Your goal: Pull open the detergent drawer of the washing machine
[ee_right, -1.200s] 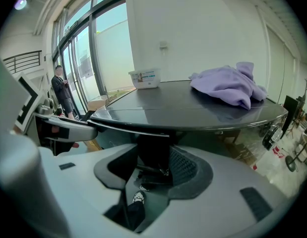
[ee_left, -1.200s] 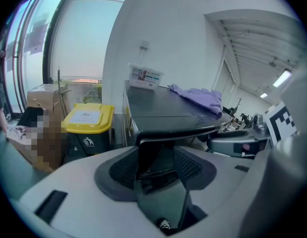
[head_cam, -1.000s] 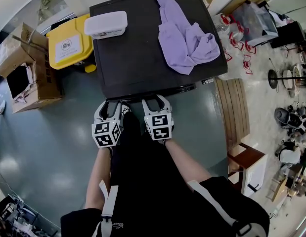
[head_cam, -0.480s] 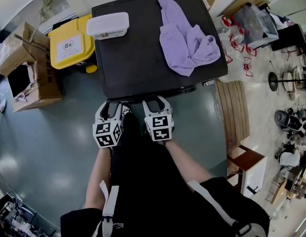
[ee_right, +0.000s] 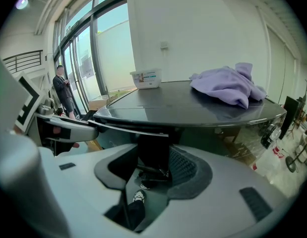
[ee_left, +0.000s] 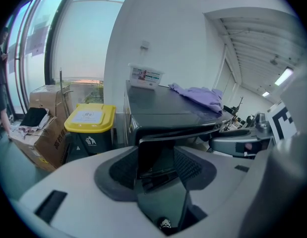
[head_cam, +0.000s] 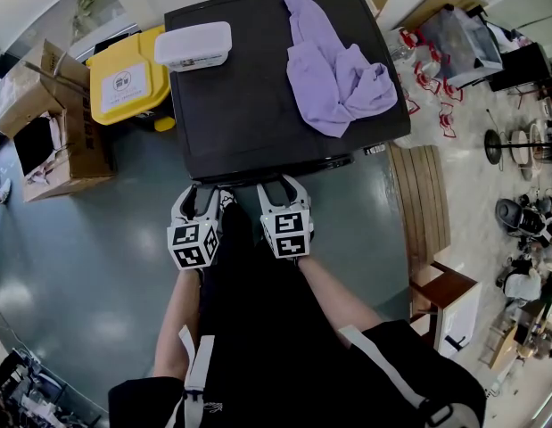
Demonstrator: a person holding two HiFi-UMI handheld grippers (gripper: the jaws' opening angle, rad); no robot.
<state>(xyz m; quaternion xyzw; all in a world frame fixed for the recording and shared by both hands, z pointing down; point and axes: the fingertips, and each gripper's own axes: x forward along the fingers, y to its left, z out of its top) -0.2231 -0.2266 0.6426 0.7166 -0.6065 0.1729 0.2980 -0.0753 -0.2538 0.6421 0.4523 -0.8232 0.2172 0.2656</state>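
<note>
**Hovering at the washer's front edge: two hand-held grippers, both empty**

Washing machine [head_cam: 249,114], black top, centre of the scene. Left gripper [head_cam: 202,191] and right gripper [head_cam: 283,184] sit side by side at its near edge. Each has its jaws parted with nothing held; only the dark front panel shows beyond the gap. The detergent drawer is not made out in any view. On top lie a lilac cloth [head_cam: 333,69] at far right and a white lidded box [head_cam: 193,45] at far left. A yellow-lidded bin [head_cam: 124,80] and cardboard boxes [head_cam: 45,123] stand to the left.
</note>
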